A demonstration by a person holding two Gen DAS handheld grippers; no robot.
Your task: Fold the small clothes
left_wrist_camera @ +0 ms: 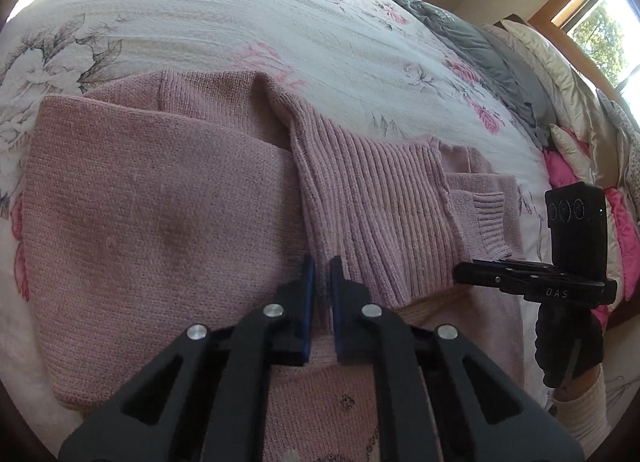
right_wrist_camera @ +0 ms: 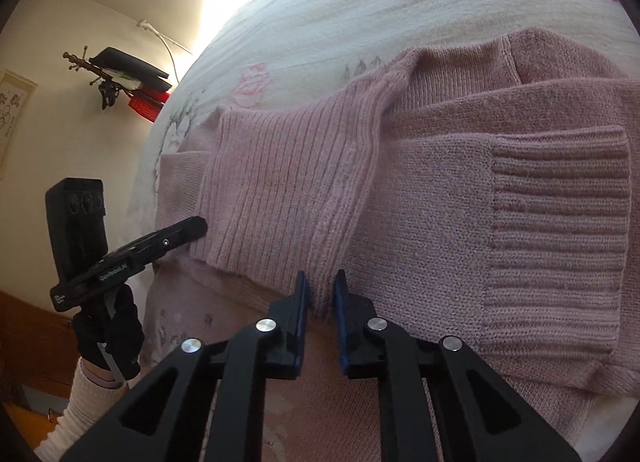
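On the bed: we see a pink knit sweater (left_wrist_camera: 152,198) lying flat on a white floral bedspread (left_wrist_camera: 224,10), partly folded, with both sleeves laid across the body.
Sweater, left wrist view: a plain-knit sleeve (left_wrist_camera: 132,182) covers the left part; a ribbed panel (left_wrist_camera: 360,198) runs down the middle toward our tool; a small ribbed cuff (left_wrist_camera: 490,218) lies at the right.
Sweater, right wrist view: a sleeve ending in a wide ribbed cuff (right_wrist_camera: 556,230) lies on the right; the ribbed panel (right_wrist_camera: 276,182) sits left of it, its fold running down to our tool.
Left tool (left_wrist_camera: 322,274): we hold it low over the near edge of the sweater, blue-lined fingers (left_wrist_camera: 308,294) close together with a narrow gap. We cannot tell whether knit is caught between them.
Right tool (right_wrist_camera: 320,286): it sits at the near end of the ribbed fold, fingers a little apart, the fold running into the gap. We cannot tell whether it grips the fabric.
Each tool from the other camera: both appear side-on, tips at the sweater's edge, each held by a black-gloved hand (right_wrist_camera: 108,334) with a cream ribbed sleeve (right_wrist_camera: 80,410).
Far right, left wrist view: grey and pink bedding (left_wrist_camera: 496,58) is heaped near a window (left_wrist_camera: 600,30).
Far left, right wrist view: a wall hook (right_wrist_camera: 108,78) carries dark items.
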